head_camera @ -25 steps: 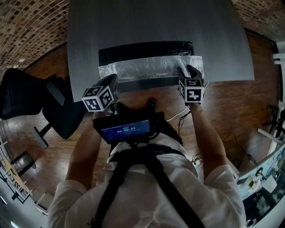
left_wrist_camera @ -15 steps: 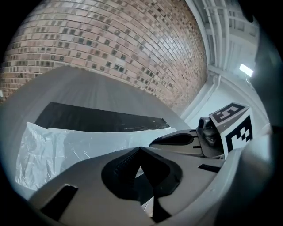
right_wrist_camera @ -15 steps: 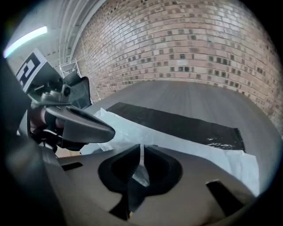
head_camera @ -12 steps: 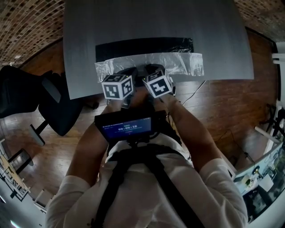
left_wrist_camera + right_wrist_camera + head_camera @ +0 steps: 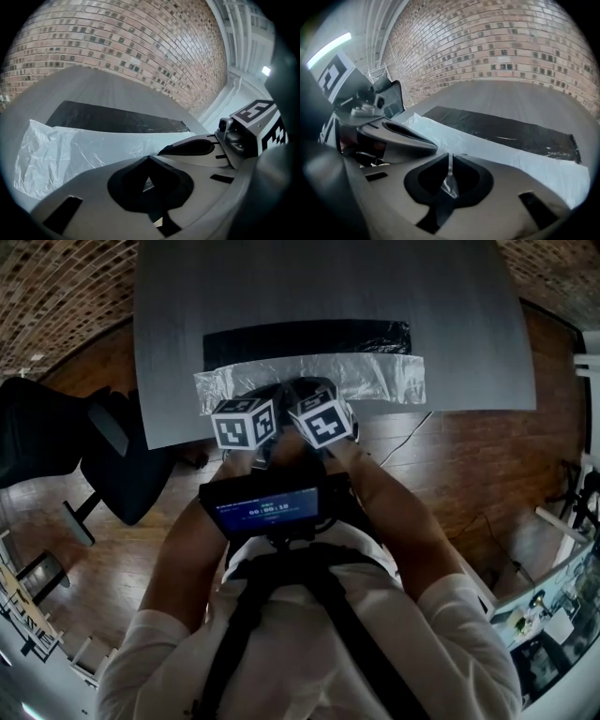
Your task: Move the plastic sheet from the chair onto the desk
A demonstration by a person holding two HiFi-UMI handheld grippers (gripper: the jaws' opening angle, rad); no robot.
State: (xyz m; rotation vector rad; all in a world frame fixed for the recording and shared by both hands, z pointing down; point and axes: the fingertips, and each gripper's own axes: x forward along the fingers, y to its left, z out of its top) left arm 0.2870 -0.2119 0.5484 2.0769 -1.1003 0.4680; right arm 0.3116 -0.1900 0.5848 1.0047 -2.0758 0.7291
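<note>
In your head view the marker cubes of your left gripper [image 5: 148,181] and right gripper [image 5: 450,177] cover their jaws and the near middle edge of the clear crinkled plastic sheet [image 5: 375,377], the black office chair [image 5: 56,439] runs off the left edge, and the print on the small blue chest screen [image 5: 270,513] is too small to read.

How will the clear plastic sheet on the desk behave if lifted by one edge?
Probably floppy: the plastic sheet is thin, wrinkled film lying flat, so it should sag and fold. Likely very light and, on the smooth desk, apt to slide when pushed.
</note>
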